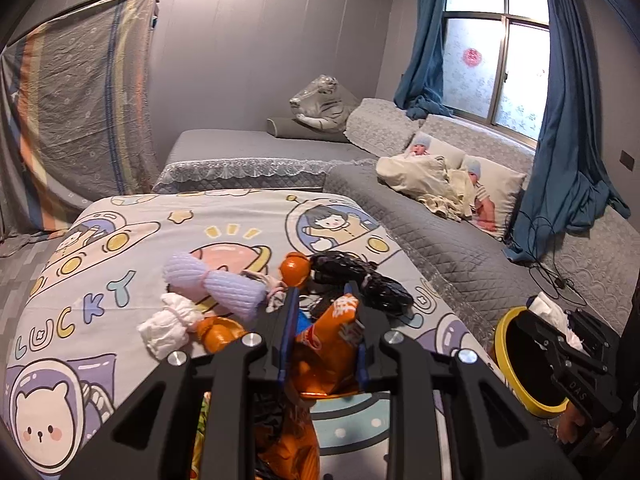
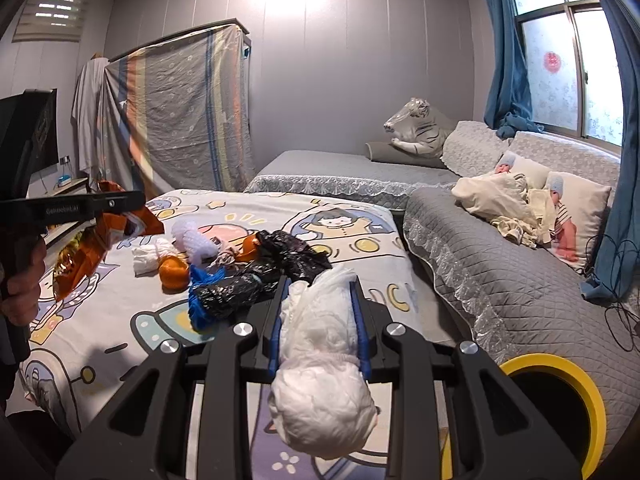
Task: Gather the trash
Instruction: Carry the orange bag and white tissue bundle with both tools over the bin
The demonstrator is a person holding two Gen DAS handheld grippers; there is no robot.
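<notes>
Cartoon bedsheet (image 1: 120, 248) carries the litter pile. Left claw (image 1: 324, 320) clamps chip bag (image 1: 328, 344); right claw (image 2: 320, 312) grips white wad (image 2: 324, 360), bin (image 2: 560, 372) at 4 o'clock for dropping.

orange snack bag (image 1: 328, 344), yellow-rimmed bin (image 2: 560, 376), cartoon-print bedsheet (image 1: 132, 248)

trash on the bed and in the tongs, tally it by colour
orange: 3, snack bag, two peel pieces
white: 2, wad, bundle
black: 1, bag heap
blue: 1, tangle
lavender: 1, foam net
total: 8
</notes>
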